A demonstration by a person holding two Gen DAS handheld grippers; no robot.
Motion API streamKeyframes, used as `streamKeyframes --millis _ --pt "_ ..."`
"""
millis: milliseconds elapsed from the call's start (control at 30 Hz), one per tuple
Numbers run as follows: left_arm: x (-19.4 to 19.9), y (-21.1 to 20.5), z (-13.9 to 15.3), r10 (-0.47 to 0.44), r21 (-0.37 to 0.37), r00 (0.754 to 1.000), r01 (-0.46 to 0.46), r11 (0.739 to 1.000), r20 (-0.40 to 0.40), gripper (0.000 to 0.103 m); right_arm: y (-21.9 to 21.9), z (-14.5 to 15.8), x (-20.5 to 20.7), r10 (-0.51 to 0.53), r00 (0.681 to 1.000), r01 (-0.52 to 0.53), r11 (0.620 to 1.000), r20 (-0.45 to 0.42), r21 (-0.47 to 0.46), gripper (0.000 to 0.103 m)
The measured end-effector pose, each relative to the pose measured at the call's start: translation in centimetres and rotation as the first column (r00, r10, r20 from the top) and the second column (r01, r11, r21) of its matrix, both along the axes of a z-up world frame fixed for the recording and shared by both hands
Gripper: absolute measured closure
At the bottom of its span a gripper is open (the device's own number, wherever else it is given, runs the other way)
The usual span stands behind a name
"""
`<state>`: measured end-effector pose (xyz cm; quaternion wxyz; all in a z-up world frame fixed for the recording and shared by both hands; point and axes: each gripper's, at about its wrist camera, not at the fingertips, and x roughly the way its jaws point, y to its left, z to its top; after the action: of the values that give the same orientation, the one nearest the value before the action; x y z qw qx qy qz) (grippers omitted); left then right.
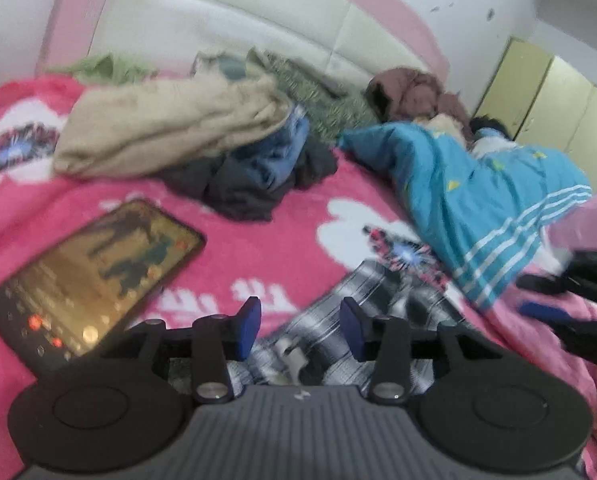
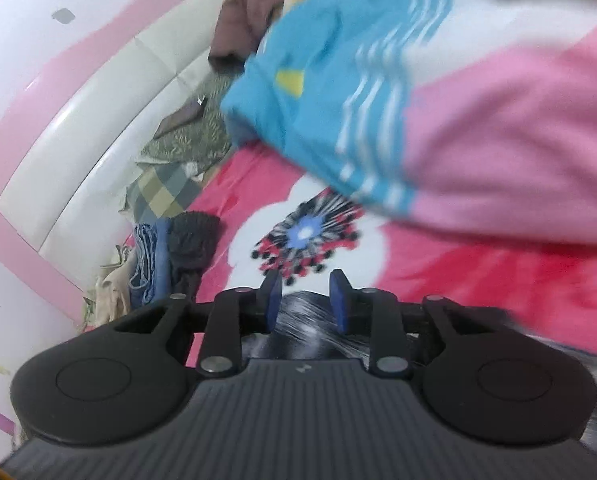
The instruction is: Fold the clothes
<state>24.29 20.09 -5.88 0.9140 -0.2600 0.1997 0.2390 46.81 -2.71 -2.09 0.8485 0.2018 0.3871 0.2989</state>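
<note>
A black-and-white plaid garment [image 1: 382, 304] lies crumpled on the pink flowered blanket [image 1: 258, 248]. My left gripper [image 1: 300, 326] hovers over its near end, open, with the blue pads apart and the cloth below the gap. Blurred at the right edge is my right gripper [image 1: 554, 300]. In its own view the right gripper [image 2: 304, 300] is open, with dark, white-streaked cloth [image 2: 306, 328] lying in the gap; I see no pad pressing on it. A teal garment with white stripes [image 1: 478, 208] [image 2: 318, 92] lies beyond, unfolded.
A phone with a lit screen [image 1: 94, 276] rests on the blanket at left. A beige folded throw [image 1: 170, 128], a dark and blue clothes pile [image 1: 266, 176] and a brown garment [image 1: 410, 92] sit by the white headboard [image 1: 238, 20]. Pale pink cloth [image 2: 498, 140] adjoins the teal garment.
</note>
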Motion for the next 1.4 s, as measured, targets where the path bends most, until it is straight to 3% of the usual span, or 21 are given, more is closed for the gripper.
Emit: streamKeyframes --millis 167,333,400,600,733,833,900,1100,1200,1333,1400 --pt "0.0 -2.7 1.7 -0.186 0.084 0.981 0.182 0.980 0.052 0.035 -6.5 3.3 -6.4 -0.030 0.996 0.039 0.993 0.080 -0.116 0.048" --pt "0.5 -5.5 1.9 -0.422 0.027 0.902 0.422 0.906 0.090 0.010 -11.9 4.4 -13.4 -0.073 0.984 0.115 0.956 0.162 -0.269 0.024" --pt "0.9 -6.4 1.6 -0.482 -0.009 0.872 0.485 0.875 0.085 0.008 -14.0 4.2 -15.8 -0.103 0.980 0.151 0.941 0.169 -0.301 0.020" --pt "2.1 -8.2 0.4 -0.564 -0.129 0.826 0.562 0.817 0.021 0.001 -19.8 3.2 -21.3 -0.235 0.957 0.279 0.904 0.170 -0.323 0.016" --pt "2.3 -9.3 0.0 -0.607 -0.112 0.795 0.602 0.790 -0.011 0.000 -22.6 2.6 -23.7 -0.324 0.929 0.366 0.875 0.176 -0.318 0.009" --pt "2.3 -10.3 -0.2 -0.637 -0.100 0.771 0.632 0.768 -0.020 0.000 -24.6 2.1 -25.1 -0.398 0.900 0.436 0.838 0.178 -0.328 0.008" --pt "2.2 -11.0 -0.3 -0.653 -0.099 0.757 0.648 0.755 -0.021 0.000 -26.1 1.6 -26.1 -0.446 0.876 0.482 0.810 0.183 -0.334 0.002" --pt "2.8 -12.6 -1.2 -0.653 -0.097 0.754 0.647 0.756 -0.062 0.000 -30.6 -0.2 -27.7 -0.537 0.826 0.562 0.761 0.173 -0.325 0.001" --pt "3.0 -13.0 -1.5 -0.660 -0.080 0.748 0.655 0.751 -0.067 0.000 -32.6 -1.1 -27.7 -0.554 0.815 0.577 0.749 0.170 -0.327 0.001" --pt "3.3 -13.2 -2.0 -0.600 -0.039 0.793 0.600 0.799 -0.105 0.001 -36.4 -1.7 -26.5 -0.601 0.783 0.618 0.724 0.160 -0.306 0.001" --pt "3.4 -13.1 -2.2 -0.585 -0.036 0.803 0.586 0.810 -0.113 0.001 -39.2 -2.0 -25.3 -0.664 0.734 0.672 0.681 0.140 -0.291 0.001"
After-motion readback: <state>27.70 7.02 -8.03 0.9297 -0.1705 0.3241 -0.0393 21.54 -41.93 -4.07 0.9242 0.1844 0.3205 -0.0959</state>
